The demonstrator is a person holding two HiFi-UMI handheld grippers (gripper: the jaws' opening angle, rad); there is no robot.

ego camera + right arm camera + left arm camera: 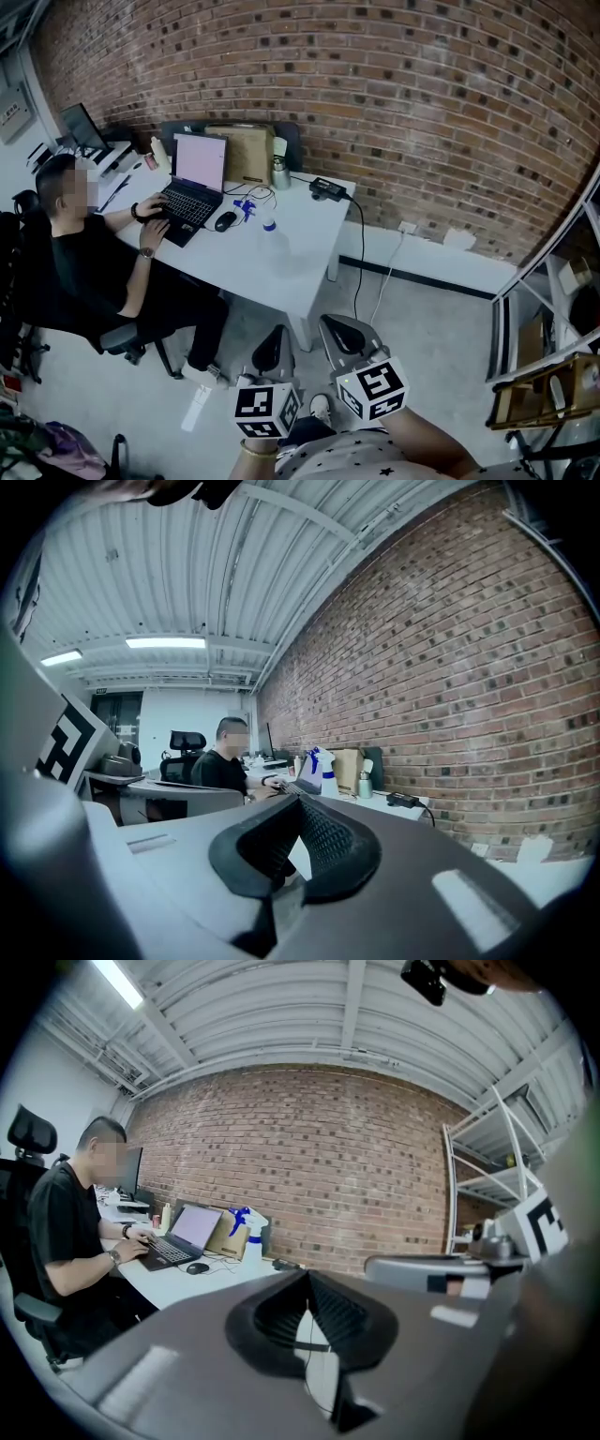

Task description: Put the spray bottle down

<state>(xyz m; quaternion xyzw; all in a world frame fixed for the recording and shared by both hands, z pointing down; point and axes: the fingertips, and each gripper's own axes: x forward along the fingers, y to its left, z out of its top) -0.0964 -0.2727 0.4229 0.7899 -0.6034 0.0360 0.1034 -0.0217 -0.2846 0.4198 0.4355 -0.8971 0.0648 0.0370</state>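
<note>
Rough brick wall (422,94), plastic spray bottle (252,1241)

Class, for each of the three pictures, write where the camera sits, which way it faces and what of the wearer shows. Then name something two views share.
Head view: on the person's head, looking steeply down at the floor and table; left gripper and right gripper show at the bottom.
Left gripper view: on the left gripper, looking along its shut jaws toward the table.
Right gripper view: on the right gripper, along its shut jaws, facing likewise.
Shared: all see the spray bottle standing on the table.
</note>
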